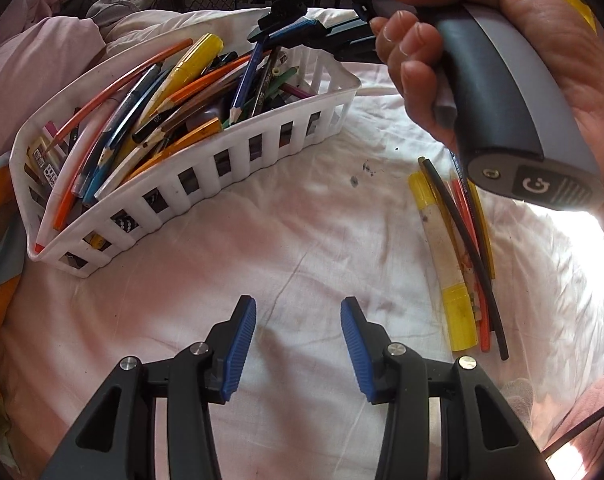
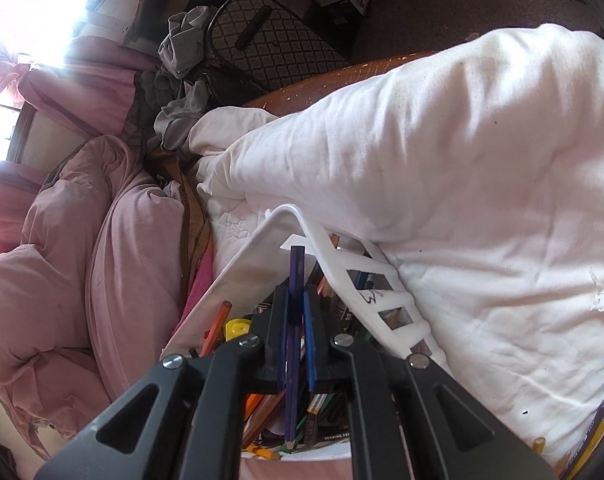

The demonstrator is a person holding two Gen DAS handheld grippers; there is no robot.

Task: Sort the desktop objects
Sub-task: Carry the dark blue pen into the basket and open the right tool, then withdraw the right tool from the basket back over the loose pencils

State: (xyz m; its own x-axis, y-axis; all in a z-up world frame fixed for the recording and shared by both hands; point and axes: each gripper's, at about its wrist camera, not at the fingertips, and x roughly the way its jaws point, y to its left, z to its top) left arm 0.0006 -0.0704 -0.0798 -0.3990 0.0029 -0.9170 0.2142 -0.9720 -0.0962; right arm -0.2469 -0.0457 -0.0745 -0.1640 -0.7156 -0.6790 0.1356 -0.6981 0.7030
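A white slatted basket (image 1: pixel 237 140) full of pencils and pens lies on the white sheet at the upper left. My left gripper (image 1: pixel 297 308) hovers over bare sheet in front of it, open, with nothing between its blue pads. A person's hand holds my right gripper (image 1: pixel 289 28) over the basket's far end. In the right wrist view that gripper (image 2: pixel 295 292) is shut on a dark blue pencil (image 2: pixel 291 360), point down, above the basket (image 2: pixel 326 248). To the right, a yellow-capped stick (image 1: pixel 448 260), a black pencil (image 1: pixel 474 256) and orange ones lie loose.
Pink bedding (image 2: pixel 81 260) bunches up beyond the basket's left side, and a thick white duvet (image 2: pixel 462 200) rises along its other side. A patterned bag (image 2: pixel 269 44) and grey clothes (image 2: pixel 181 92) sit further back. The hand (image 1: pixel 502 52) fills the upper right of the left wrist view.
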